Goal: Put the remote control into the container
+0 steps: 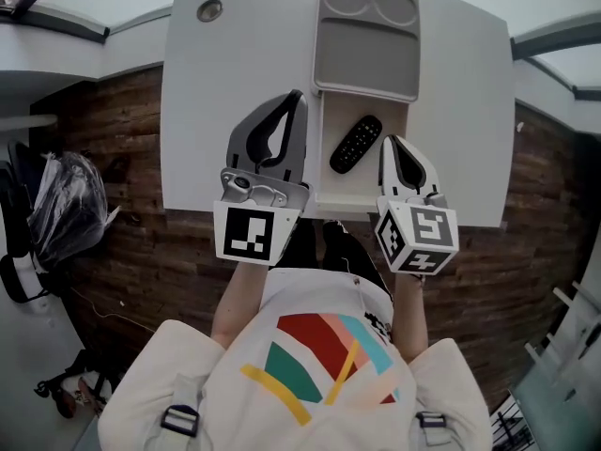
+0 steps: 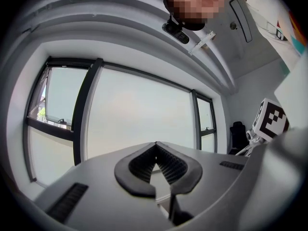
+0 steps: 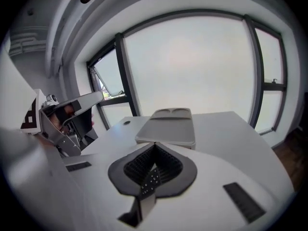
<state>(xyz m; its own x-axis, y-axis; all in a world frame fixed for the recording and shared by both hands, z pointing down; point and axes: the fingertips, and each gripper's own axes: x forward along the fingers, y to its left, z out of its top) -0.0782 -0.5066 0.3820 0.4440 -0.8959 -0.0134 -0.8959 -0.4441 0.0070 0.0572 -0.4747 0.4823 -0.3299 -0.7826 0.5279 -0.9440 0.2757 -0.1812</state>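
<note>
The black remote control lies slantwise inside the open white container at the table's near edge. The container's grey lid rests just beyond it, also visible in the right gripper view as the grey lid. My right gripper hovers at the remote's right end, its jaws shut with the tips meeting and nothing held. Through the gap behind those tips, the remote's buttons show below. My left gripper is shut and empty left of the container, pointing up towards the windows.
The white table has a round cable hole at its far left. A black bag stands on the floor to the left. The table's near edge runs just under both grippers.
</note>
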